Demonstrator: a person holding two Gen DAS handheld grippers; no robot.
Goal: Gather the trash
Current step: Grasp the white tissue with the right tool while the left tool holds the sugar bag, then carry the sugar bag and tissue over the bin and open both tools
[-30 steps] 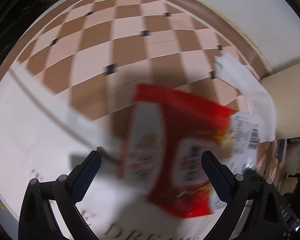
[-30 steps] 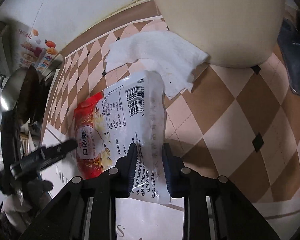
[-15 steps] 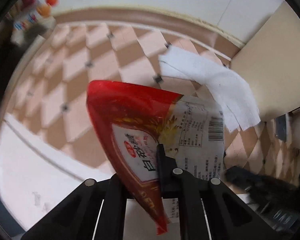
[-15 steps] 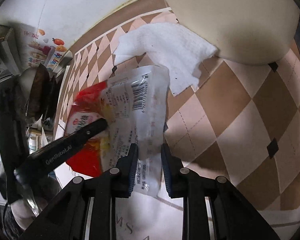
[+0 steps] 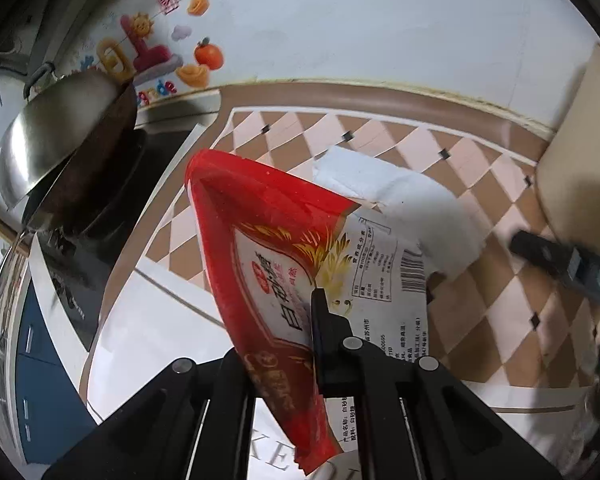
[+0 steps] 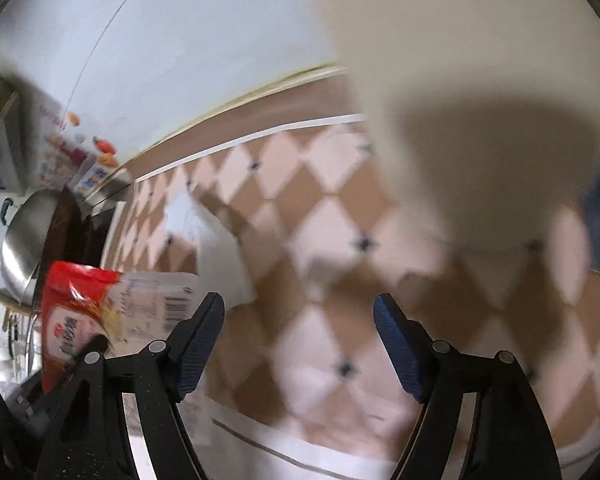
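Note:
A red and white plastic food bag point(image 5: 292, 256) with a barcode is pinched near its lower edge by my left gripper point(image 5: 300, 328), which holds it lifted off the floor. In the right wrist view the same bag point(image 6: 100, 312) hangs at the far left. My right gripper point(image 6: 300, 340) has its jaws opening wide, with nothing between them, only checkered floor below. A crumpled white paper towel point(image 5: 400, 208) lies on the tiles behind the bag, and the same paper towel point(image 6: 212, 256) shows left of centre in the blurred right wrist view. The right gripper's black finger point(image 5: 560, 260) enters the left wrist view at right.
A steel wok point(image 5: 60, 140) leans on a dark stove at the left. A beige cabinet point(image 5: 580, 168) stands at the right; the cabinet point(image 6: 460, 100) looms close in the right wrist view. A white mat point(image 5: 152, 328) with lettering lies below. The wall point(image 5: 340, 20) carries colourful stickers.
My left gripper went from wide open to shut on the bag and lifted it. My right gripper let go of the bag, opened and swung away to the right.

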